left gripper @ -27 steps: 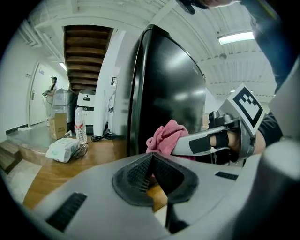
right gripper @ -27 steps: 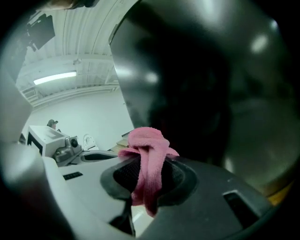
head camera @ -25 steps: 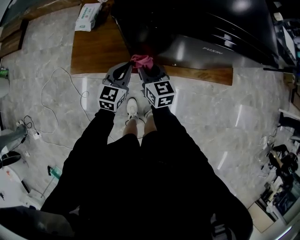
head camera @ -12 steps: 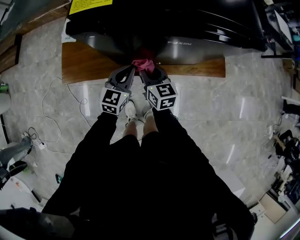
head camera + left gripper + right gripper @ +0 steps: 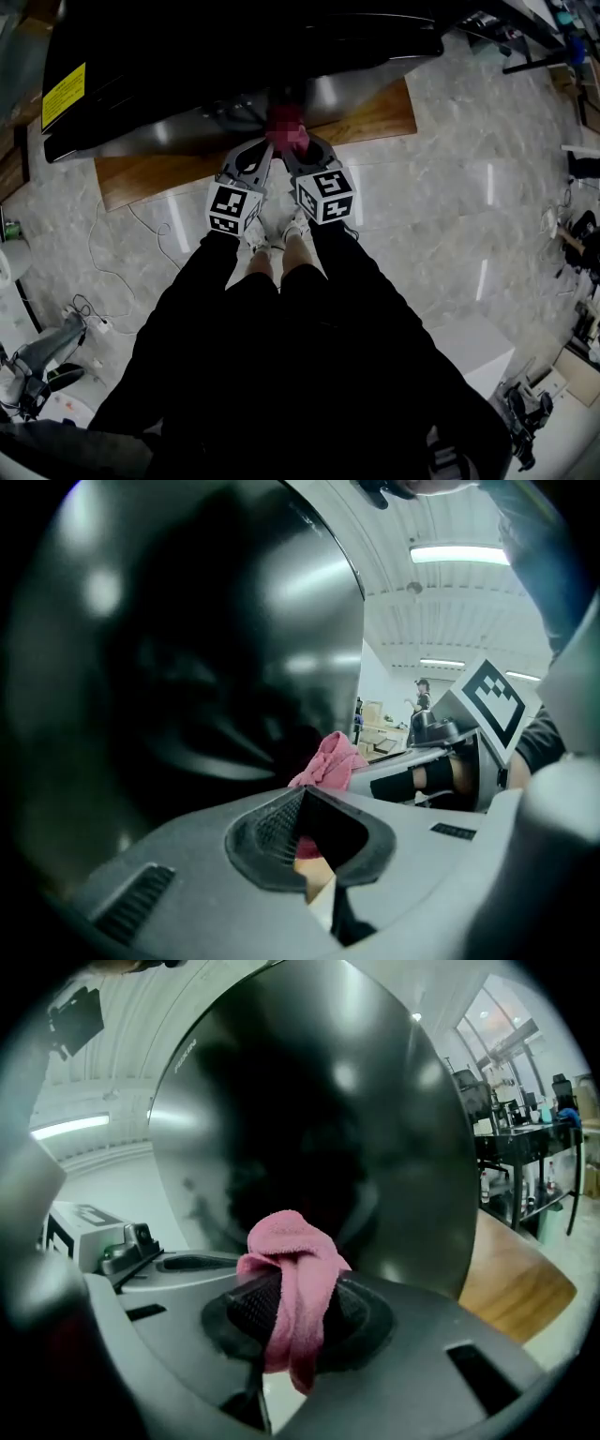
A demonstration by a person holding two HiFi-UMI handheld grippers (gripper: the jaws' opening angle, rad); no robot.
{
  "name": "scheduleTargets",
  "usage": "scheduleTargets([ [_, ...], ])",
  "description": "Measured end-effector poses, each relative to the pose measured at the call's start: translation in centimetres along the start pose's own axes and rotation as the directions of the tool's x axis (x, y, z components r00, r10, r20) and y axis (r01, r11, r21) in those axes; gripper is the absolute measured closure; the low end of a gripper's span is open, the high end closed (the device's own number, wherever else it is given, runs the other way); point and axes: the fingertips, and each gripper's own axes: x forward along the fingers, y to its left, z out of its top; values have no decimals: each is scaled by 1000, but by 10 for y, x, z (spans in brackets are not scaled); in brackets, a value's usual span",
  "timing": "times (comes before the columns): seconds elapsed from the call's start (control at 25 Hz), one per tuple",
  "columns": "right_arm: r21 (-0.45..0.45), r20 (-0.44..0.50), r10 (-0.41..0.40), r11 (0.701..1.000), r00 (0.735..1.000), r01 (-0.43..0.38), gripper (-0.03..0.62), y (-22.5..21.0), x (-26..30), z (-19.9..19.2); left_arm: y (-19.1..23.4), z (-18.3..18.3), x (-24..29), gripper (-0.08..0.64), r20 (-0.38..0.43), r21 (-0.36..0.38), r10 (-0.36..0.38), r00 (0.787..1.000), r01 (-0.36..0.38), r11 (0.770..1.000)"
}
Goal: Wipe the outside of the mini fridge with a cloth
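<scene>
Grips a pink cloth [image 5: 286,1241] in the right tool [image 5: 298,1309], clamped hard across the cloth's middle, with a bunched knob poking out past the tips and two loose ends hanging back toward the camera. Sits at lower centre of the right gripper view. Points that knob at the glossy dark face of the mini fridge [image 5: 234,47], which fills the middle and top of the same view. Cannot tell whether touching the face or just short of it.

In the head view, appears as a pink spot at upper centre, right at the lower edge of the fridge's grey-lit front and directly ahead of both tools' tips.

Holds the left tool [image 5: 305,822] just beside the right one, on its left in the head view. Drawn in narrow, pads meeting at the tips, nothing caught between. Catches the cloth at centre frame of the left gripper view, beyond the left tool's tips and a little to their right, apart from them, with the right tool's marker cube at right of frame.

Rests on a wooden board [image 5: 370,111] laid over a pale marble-patterned floor [image 5: 441,216]. Carries a yellow label [image 5: 62,97] on the fridge's dark side, at the upper left edge of the head view. Below the tools in that view, white shoes [image 5: 255,236] on the floor.
</scene>
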Motion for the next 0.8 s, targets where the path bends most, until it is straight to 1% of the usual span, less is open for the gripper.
scheduleTargets([
  [0.2, -28, -1, -54, 998, 999, 54, 502, -52, -22, 4, -33, 6, 45, 558, -10, 13, -43, 999, 43, 999],
  [0.52, 0, -10, -108, 994, 994, 108, 502, -114, -48, 8, -74, 15, 99, 558, -41, 22, -90, 995, 91, 996],
  [0.8, 17, -9, -137, 990, 991, 137, 503, -159, -65, 11, -103, 28, 135, 558, -41, 33, -115, 993, 116, 993],
])
